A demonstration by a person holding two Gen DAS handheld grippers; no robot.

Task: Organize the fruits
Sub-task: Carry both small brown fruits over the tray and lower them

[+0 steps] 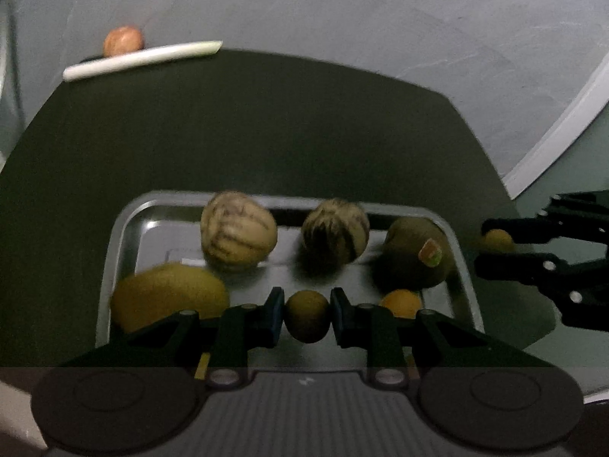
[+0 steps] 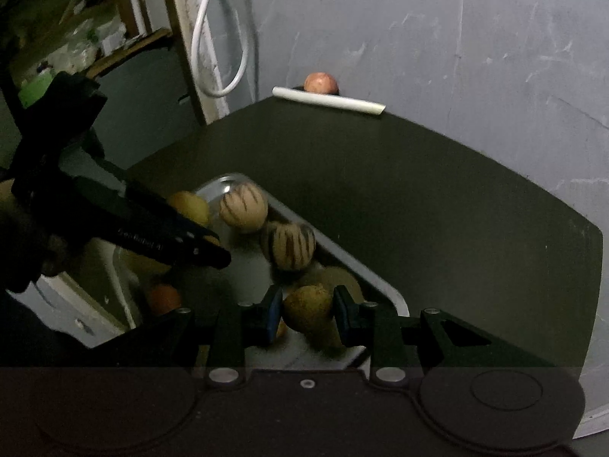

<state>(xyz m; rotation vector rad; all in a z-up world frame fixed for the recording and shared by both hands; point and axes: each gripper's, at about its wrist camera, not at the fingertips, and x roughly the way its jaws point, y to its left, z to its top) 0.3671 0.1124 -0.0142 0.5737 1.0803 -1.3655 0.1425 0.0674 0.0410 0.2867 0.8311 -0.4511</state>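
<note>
A metal tray on a dark table holds two striped round melons, a yellow mango, a dark avocado with a sticker and a small orange fruit. My left gripper is shut on a small brown round fruit above the tray's near edge. My right gripper is shut on a green-brown pear over the tray's corner. The right gripper also shows in the left wrist view, the left one in the right wrist view.
A red apple and a long white stalk lie at the table's far edge by the grey wall; both show in the right wrist view. A white cable and cluttered shelves stand to the left.
</note>
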